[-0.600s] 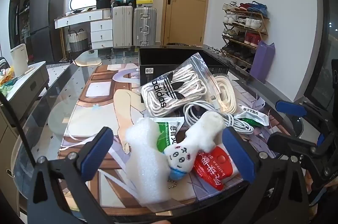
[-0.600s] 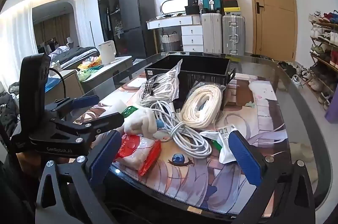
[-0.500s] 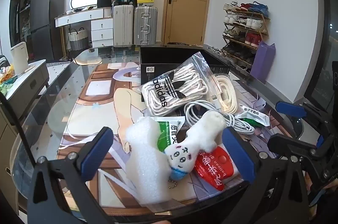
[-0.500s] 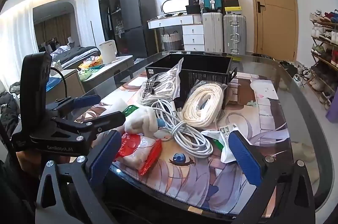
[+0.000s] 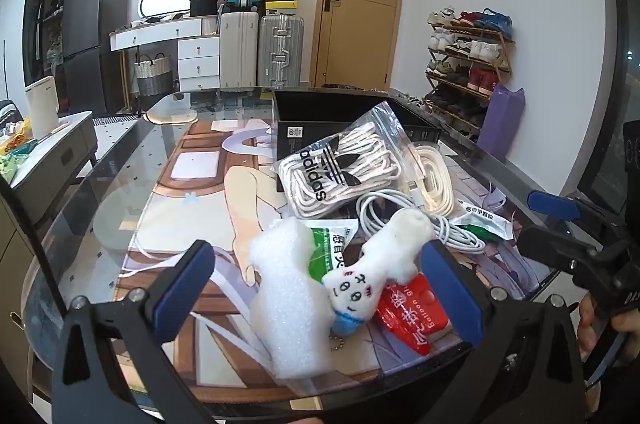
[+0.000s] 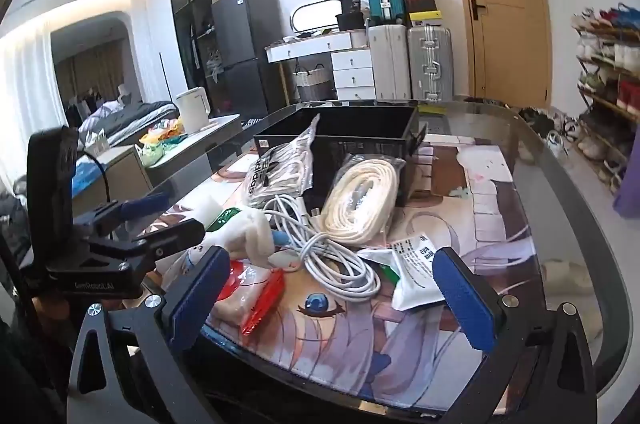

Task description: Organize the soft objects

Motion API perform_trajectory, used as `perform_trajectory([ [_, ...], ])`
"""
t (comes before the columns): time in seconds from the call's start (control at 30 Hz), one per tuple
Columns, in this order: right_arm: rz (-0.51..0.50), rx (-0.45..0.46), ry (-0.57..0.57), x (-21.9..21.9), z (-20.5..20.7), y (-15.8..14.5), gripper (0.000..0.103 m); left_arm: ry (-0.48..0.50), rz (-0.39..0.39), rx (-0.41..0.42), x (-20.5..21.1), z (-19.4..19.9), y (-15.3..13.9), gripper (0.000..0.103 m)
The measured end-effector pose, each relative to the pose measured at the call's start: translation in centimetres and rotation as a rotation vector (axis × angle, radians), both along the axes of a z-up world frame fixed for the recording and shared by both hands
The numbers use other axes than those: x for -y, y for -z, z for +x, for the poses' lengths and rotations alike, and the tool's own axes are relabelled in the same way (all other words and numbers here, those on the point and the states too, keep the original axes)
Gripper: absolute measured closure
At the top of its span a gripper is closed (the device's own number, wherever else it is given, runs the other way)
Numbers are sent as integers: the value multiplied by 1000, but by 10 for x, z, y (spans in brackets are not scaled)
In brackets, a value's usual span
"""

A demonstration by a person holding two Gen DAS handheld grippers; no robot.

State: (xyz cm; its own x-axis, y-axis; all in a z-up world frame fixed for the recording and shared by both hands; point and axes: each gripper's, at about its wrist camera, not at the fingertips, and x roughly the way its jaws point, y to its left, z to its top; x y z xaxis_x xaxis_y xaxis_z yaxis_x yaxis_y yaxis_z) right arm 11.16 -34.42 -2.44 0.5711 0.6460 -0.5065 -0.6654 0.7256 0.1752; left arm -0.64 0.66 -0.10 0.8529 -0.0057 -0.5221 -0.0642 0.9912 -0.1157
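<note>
Clutter crowds the bench (image 5: 100,208) near edge; 2 tools, left tool (image 5: 316,288) and right tool (image 6: 332,298), gape wide, empty, bare glass leftward.

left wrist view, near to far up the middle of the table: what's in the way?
White foam block → plush toy → coiled white cable → clear bag of white laces → black bin.

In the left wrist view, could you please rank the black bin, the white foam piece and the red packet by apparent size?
1. black bin, partly hidden
2. white foam piece, enlarged by nearness
3. red packet
</note>
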Motion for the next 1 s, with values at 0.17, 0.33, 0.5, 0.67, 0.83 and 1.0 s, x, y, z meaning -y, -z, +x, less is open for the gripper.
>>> perform_trajectory([
  [0.17,-3,9,14,1,-1,2,0,15,18,2,4,-1,1,0],
  [0.33,-29,41,26,0,-4,1,0,12,17,4,3,-3,-1,0],
  [0.5,-46,69,26,-2,-9,-2,0,5,14,3,1,-3,-3,0],
  [0.67,-20,78,11,2,-14,-7,0,-9,2,-13,-3,1,-1,0],
  [0.83,-20,62,-8,0,-15,-5,0,-11,-2,-25,-6,3,0,0],
  [1.0,-25,59,-5,-1,-13,-3,0,-13,6,-39,-6,6,3,0],
])
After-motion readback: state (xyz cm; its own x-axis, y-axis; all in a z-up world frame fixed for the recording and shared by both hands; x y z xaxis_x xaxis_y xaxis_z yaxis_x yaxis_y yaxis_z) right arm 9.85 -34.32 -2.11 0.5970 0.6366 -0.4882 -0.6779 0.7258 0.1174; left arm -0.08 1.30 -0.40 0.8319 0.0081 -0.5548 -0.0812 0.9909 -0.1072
